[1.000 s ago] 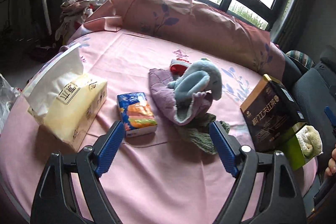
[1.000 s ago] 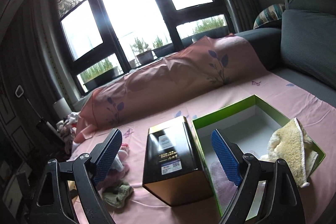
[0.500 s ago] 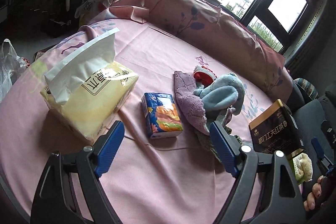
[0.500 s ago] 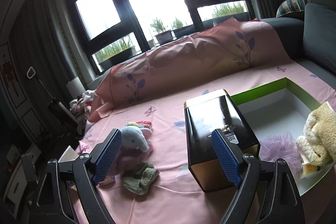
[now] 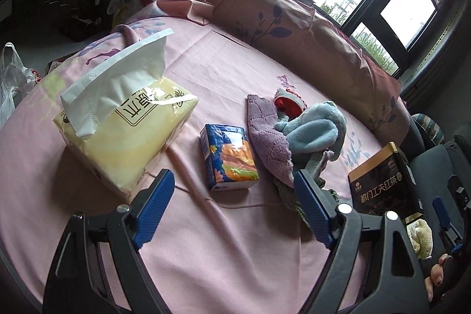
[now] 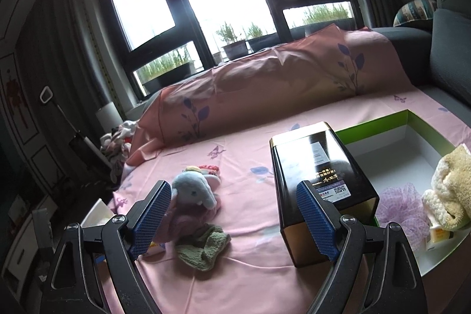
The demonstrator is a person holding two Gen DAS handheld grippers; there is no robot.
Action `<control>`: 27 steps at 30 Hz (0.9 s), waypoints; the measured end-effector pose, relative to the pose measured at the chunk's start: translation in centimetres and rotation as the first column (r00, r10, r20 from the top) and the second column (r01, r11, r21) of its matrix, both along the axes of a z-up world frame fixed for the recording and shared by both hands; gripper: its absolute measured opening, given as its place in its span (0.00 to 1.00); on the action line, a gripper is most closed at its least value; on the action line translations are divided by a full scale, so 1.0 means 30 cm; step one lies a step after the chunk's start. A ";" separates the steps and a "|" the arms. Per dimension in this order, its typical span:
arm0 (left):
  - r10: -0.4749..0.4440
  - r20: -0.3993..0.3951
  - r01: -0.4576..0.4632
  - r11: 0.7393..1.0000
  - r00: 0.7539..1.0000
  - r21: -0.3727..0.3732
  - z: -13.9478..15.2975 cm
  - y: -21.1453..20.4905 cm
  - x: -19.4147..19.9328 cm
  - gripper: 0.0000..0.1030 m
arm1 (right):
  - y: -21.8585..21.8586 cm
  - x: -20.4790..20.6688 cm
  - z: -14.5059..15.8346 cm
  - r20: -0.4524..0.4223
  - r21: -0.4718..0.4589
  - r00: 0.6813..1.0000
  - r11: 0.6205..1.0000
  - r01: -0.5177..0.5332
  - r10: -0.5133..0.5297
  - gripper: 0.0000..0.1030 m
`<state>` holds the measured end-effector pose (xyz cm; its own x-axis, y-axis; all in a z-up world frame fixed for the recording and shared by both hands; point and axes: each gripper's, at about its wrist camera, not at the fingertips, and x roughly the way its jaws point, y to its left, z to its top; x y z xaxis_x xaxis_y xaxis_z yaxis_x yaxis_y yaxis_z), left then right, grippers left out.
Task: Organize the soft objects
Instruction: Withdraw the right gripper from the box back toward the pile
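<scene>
A heap of soft things lies mid-bed: a blue plush elephant on a purple knitted cloth, a red and grey sock behind and a green cloth in front. My left gripper hovers open above the pink sheet, just short of a small blue tissue pack. My right gripper is open too, nothing between its fingers, with the heap ahead to the left. An open green box at right holds a cream towel and a lilac mesh puff.
A large yellow tissue pack lies at the left of the bed. A black tea tin stands between the heap and the green box. A long pink bolster runs along the window side. Grey sofa cushions rise at right.
Both views have swung. The left view rolled, so the tissue packs and heap sit further right and nearer. The right view panned left, from the green box to the soft heap.
</scene>
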<state>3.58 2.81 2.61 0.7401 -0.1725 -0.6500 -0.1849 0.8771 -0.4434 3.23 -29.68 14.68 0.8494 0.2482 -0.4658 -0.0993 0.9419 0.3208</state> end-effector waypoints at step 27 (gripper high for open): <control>0.000 -0.028 0.000 1.000 1.000 -0.015 -0.015 0.019 0.006 0.80 | 0.072 -0.002 -0.006 -0.003 -0.048 0.999 0.998 -0.039 0.039 0.85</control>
